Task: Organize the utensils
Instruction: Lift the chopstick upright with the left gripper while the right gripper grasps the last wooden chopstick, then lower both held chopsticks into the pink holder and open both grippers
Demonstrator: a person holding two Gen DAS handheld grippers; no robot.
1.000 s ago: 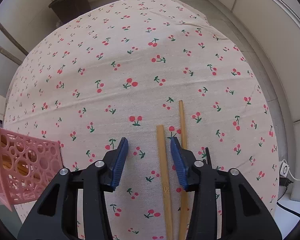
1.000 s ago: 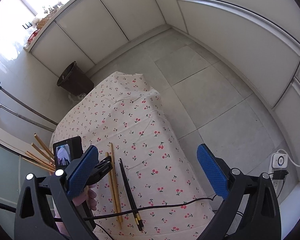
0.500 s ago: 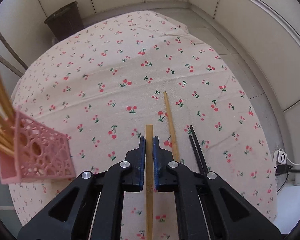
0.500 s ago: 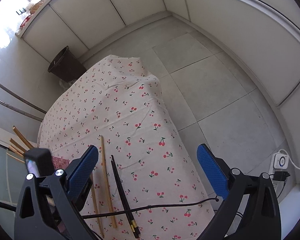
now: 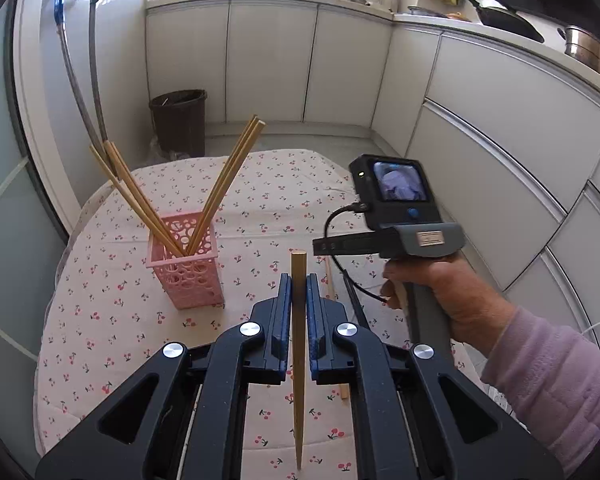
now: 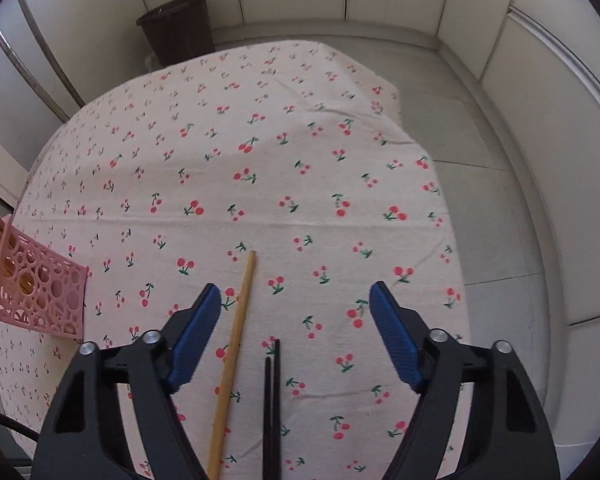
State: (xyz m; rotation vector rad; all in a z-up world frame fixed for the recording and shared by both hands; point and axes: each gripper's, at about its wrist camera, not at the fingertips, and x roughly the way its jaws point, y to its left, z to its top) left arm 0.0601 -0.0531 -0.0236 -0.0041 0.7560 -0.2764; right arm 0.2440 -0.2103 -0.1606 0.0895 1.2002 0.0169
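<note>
Chopsticks count: one bamboo stick point(image 5: 298, 344) clamped in the left gripper point(image 5: 299, 288) and lifted off the cloth, four more standing splayed in the pink holder point(image 5: 188, 266), one bamboo stick point(image 6: 236, 344) plus a dark pair point(image 6: 272, 396) lying flat on the cloth between the fingers of the right gripper point(image 6: 296, 298), whose jaws have just been closing but press on nothing yet. Surface is a cherry-print tablecloth point(image 6: 300, 152) on a table in a kitchen with white cabinets point(image 5: 268, 64) and a dark bin point(image 5: 179, 120) on the tiled floor. Holder sits near the table's left edge; the cloth's far half lies bare.
</note>
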